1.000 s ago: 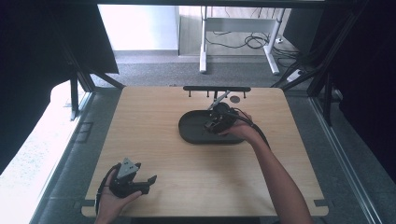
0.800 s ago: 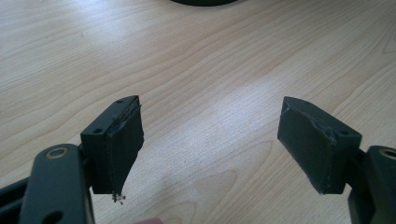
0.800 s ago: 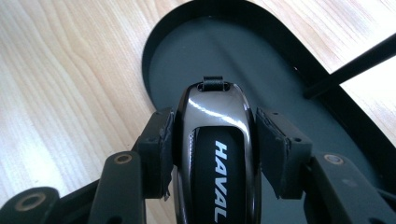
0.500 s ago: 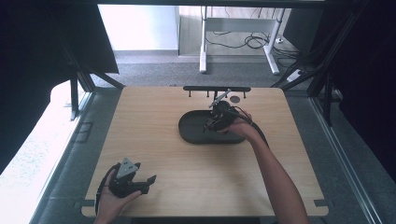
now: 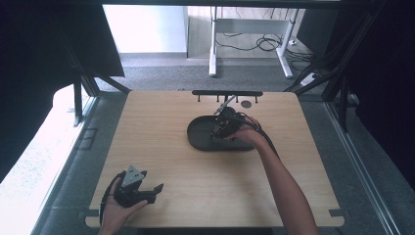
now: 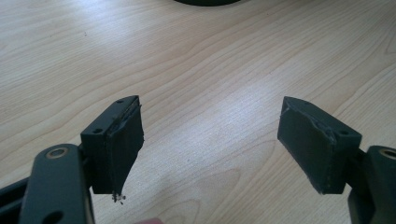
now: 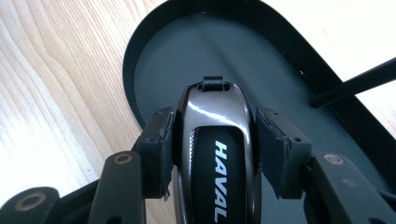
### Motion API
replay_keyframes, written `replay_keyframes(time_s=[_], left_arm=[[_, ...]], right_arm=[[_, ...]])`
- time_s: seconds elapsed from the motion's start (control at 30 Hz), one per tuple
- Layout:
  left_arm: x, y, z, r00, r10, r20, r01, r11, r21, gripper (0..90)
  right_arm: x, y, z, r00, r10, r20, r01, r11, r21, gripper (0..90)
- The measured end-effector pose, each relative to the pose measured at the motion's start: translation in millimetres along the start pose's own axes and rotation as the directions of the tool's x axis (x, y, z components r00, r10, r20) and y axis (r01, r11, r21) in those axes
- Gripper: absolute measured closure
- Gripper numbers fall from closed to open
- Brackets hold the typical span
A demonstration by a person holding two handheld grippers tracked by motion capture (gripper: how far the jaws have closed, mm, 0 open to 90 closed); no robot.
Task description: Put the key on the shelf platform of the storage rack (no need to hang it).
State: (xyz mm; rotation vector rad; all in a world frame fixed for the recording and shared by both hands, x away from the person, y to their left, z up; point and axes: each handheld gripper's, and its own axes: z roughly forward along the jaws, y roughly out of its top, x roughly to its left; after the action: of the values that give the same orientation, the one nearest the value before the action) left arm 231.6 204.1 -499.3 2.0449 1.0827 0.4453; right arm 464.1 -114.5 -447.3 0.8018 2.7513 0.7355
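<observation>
Glossy black oval car key fob with white HAVAL lettering [image 7: 215, 154], clamped by its two long sides between the black padded jaws of the right gripper [image 7: 215, 140], strap-loop end pointing forward and away from the hand. Held over the shallow black oval tray with a raised rim [image 7: 140, 42], above its dark floor and toward the end nearer the table's left edge; whether touching the floor or just above it, impossible to tell. Tray lying on the pale wooden table [image 5: 161, 127], in the far half, slightly right of centre, just short of the thin black rail [image 5: 227, 92] along the far edge and the small dark disc [image 5: 246, 104] beside it. Likely step, as a judgement: setting the fob down inside the tray. To do well: lower until the fob's underside rests flat on the tray floor before easing the jaws apart; keep the fob level, since a glossy curved shell is apt to slip or skid if dropped from height; stay clear of the rim and of the thin dark rod [image 7: 355, 81] crossing the tray's far side; part the jaws evenly, then lift straight back so neither pad drags the fob. Left gripper [image 6: 210, 135] idle near the table's near left corner, jaws spread wide with nothing between, bare wood beneath; best left there, out of the way.
</observation>
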Motion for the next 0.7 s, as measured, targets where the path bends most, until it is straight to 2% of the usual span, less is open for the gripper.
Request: replay_keyframes(time_s=[0.3,0.7], left_arm=[[-0.2,0.0,0.6,1.0,0.0,0.001,0.0,1.0,0.002,22.6],[-0.6,0.0,1.2,1.0,0.001,0.002,-0.001,1.0,0.005,22.6]], right_arm=[[-0.8,-3.1,10.2,1.0,-0.002,0.006,0.001,0.999,0.036,49.3],[-12.9,-15.3,15.2,0.9995,0.023,0.021,-0.024,0.997,0.075,49.3]])
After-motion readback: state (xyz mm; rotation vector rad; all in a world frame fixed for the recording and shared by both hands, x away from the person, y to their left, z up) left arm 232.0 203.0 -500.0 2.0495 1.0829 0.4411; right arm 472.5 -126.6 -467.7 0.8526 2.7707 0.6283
